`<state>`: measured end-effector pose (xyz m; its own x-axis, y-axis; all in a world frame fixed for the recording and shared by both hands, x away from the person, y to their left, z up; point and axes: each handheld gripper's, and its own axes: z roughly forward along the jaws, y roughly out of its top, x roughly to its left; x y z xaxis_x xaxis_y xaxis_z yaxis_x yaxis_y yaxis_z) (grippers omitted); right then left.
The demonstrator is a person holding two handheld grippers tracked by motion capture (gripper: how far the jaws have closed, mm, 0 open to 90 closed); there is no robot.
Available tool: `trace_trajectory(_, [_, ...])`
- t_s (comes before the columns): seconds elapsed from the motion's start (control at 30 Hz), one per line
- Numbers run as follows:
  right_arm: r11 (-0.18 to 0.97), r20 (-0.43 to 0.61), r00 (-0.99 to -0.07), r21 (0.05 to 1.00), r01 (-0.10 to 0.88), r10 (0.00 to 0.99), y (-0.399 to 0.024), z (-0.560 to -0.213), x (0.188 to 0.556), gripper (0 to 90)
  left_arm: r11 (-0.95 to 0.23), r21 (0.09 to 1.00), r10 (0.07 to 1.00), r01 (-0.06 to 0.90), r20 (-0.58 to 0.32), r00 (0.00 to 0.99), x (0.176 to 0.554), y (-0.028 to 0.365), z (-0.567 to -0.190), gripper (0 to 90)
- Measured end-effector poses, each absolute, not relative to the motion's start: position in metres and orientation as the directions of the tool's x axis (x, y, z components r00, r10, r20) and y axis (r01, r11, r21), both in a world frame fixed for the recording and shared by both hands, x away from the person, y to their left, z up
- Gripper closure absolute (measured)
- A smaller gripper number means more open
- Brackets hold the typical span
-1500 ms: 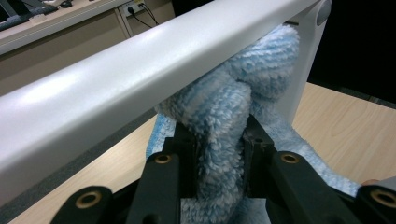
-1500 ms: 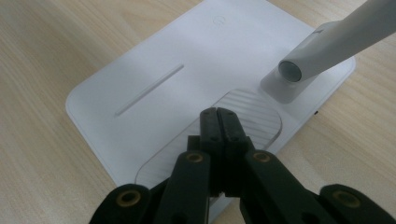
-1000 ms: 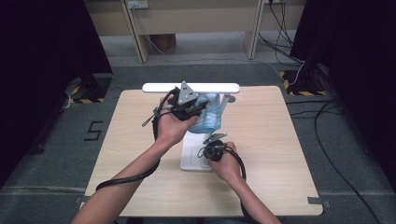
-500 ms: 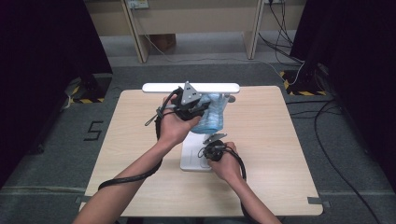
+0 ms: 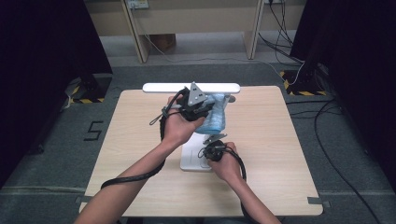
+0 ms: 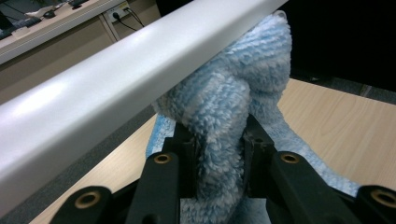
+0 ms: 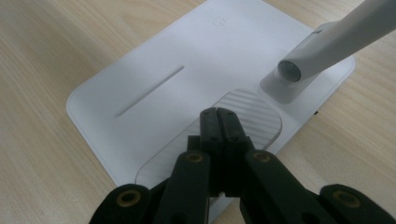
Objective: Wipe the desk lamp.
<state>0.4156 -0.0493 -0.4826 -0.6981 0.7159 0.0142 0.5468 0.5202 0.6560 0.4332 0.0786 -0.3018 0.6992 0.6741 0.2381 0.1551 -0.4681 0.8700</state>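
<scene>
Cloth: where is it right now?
The cloth is pinched in the left gripper, pressed against the lamp bar; in the high view, right of centre under it.

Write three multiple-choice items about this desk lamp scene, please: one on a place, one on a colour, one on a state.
1. Where do the right tool's tips rest?
A. on the lamp base
B. on the bare table
C. on the lamp bar

2. What colour is the cloth?
A. red
B. light blue
C. green

3. How is the left tool?
A. wide open, holding nothing
B. lying on the table
C. shut on the cloth

Answers:
1 A: the right tool has its closed tips on the white lamp base.
2 B: the cloth is fluffy light blue.
3 C: the left tool pinches the cloth between its jaws, up against the lamp bar.
</scene>
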Motion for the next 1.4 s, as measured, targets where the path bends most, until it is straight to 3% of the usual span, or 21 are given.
trace_trajectory(0.77, [0.517, 0.017, -0.700, 0.662, 0.543, 0.714, -0.050, -0.483, 0.414, 90.0, -0.490, 0.859, 0.662, 0.148, 0.257, 0.704, 0.435, 0.076, -0.311, 71.2])
trace_trajectory(0.87, [0.526, -0.015, -0.717, 0.690, 0.497, 0.697, -0.051, -0.486, 0.416, 90.0, -0.492, 0.857, 0.665, 0.155, 0.256, 0.702, 0.435, 0.076, -0.315, 71.2])
trace_trajectory(1.4, [0.489, 0.011, -0.695, 0.702, 0.517, 0.719, -0.052, -0.488, 0.412, 90.0, -0.491, 0.857, 0.665, 0.158, 0.251, 0.703, 0.436, 0.080, -0.329, 71.1])
